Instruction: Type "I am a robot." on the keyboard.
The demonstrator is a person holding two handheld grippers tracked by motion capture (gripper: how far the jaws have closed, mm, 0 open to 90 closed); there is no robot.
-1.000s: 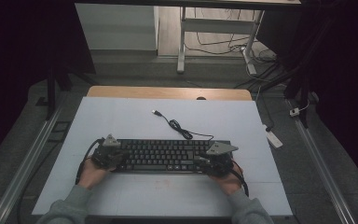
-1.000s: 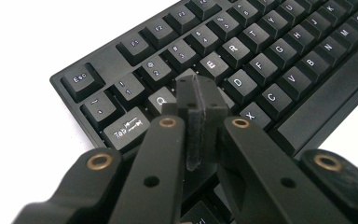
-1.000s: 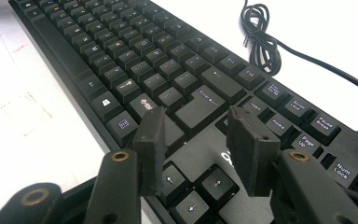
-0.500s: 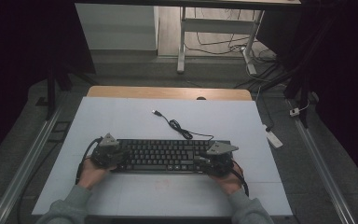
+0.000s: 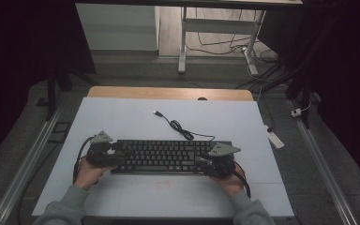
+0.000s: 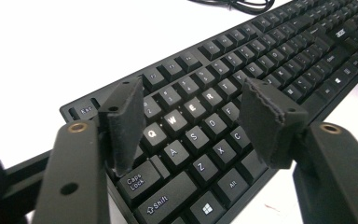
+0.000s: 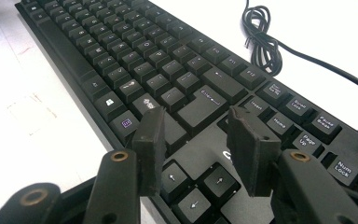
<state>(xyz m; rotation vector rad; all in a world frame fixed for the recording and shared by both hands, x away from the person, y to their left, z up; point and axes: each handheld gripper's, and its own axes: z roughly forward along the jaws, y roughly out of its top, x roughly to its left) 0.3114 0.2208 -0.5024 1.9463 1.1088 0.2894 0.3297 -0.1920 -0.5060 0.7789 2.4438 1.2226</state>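
Flat black plastic keyboard (image 5: 166,157) mid-table (image 5: 122,117), coiled cable (image 5: 180,129) behind it. Left gripper (image 6: 191,126) just opened, foam pads over QWER, gripping nothing. Right gripper (image 7: 196,149) wide open above arrow keys.

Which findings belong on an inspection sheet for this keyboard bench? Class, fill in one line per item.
Surface: white table top, tan strip at the far edge.
Job's things: black keyboard flat near the front edge.
Clutter: nothing seen.
Grippers: left hand-held gripper over the QWER keys, jaws just opened, nothing between them; right hand-held gripper open above the arrow keys.
Cables: keyboard cord partly bundled behind the keyboard, USB plug loose on the table.
Surroundings: white power strip on the floor, table legs and loose wires beyond.
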